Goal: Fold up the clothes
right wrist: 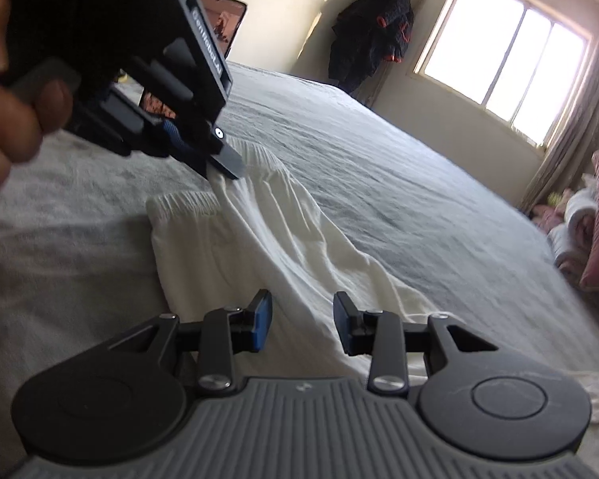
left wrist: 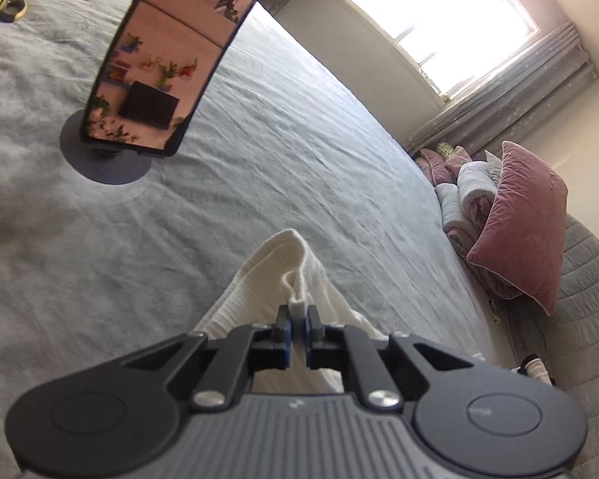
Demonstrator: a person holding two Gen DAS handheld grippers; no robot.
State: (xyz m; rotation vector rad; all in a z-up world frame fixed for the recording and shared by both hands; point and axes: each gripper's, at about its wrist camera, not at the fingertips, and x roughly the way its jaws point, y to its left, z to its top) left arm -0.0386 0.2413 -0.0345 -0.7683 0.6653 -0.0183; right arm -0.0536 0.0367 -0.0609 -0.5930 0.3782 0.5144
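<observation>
A white garment [right wrist: 283, 247] was seen spread on the grey bed [right wrist: 379, 167], its ribbed elastic waistband lying on the side of the bed away from the window [right wrist: 507, 56]. The left hand-held gripper [left wrist: 298, 321] was clamped onto a pinched fold of the garment's ribbed edge, the blue pads almost meeting with a small tuft of white cloth squeezed between them, and the fabric was drawn up into a ridge beneath it. In the right wrist view the same left hand-held gripper [right wrist: 223, 169] was seen gripped by a hand [right wrist: 16, 107] and set on the waistband. The right hand-held gripper [right wrist: 302, 325] was held partly parted over the lower stretch of the garment, nothing being pressed between its pads; whether the cloth was touched underneath could not be told. A phone on a round stand [left wrist: 167, 64] stood on the bed beyond the garment, and scissors [left wrist: 4, 4] lay farther off.
</observation>
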